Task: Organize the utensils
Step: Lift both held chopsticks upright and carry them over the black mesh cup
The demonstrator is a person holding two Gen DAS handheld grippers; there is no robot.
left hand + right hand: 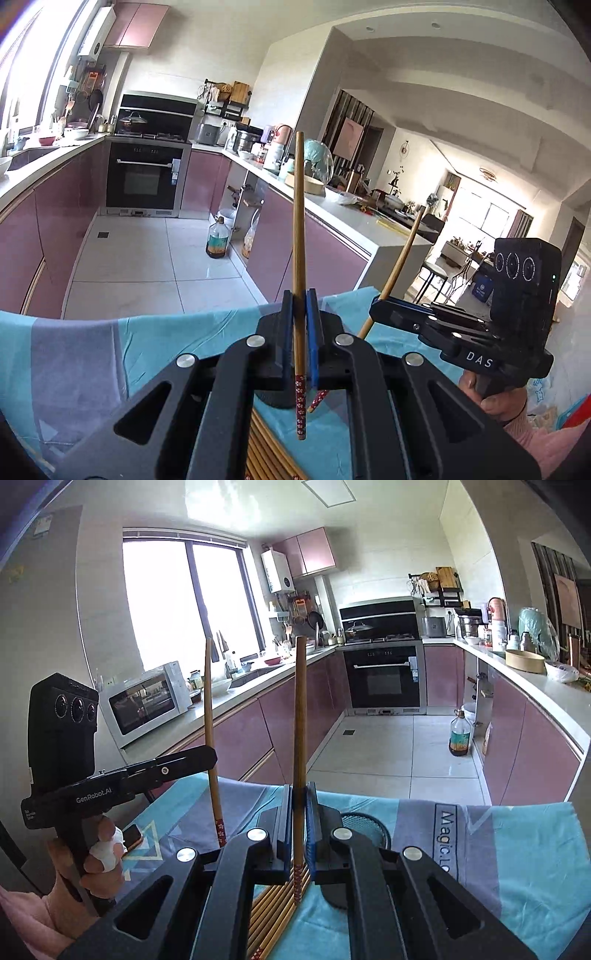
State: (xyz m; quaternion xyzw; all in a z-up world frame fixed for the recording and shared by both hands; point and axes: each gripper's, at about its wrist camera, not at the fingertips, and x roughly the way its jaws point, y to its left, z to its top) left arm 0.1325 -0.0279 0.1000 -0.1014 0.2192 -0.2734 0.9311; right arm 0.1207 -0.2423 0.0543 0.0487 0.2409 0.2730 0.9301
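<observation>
Two wooden chopsticks with red flowered ends are held upright above a table covered with a teal and grey cloth [110,354]. In the left wrist view my left gripper [299,301] is shut on one chopstick [299,221]. At right, the right gripper [382,301] holds the second chopstick [402,251], which leans. In the right wrist view my right gripper [299,799] is shut on its chopstick [300,720]. The left gripper [211,755] at left grips the other chopstick [209,709]. Several more chopsticks [275,904] lie side by side on the cloth below. A black mesh holder [364,825] stands just behind the right gripper.
The table's far edge [443,801] runs just beyond the grippers, with tiled kitchen floor [388,749] past it. Pink cabinets line both sides, and an oil bottle [460,734] stands on the floor. A person's hand [99,853] holds the left gripper's handle. A small dark flat object [133,836] lies on the cloth.
</observation>
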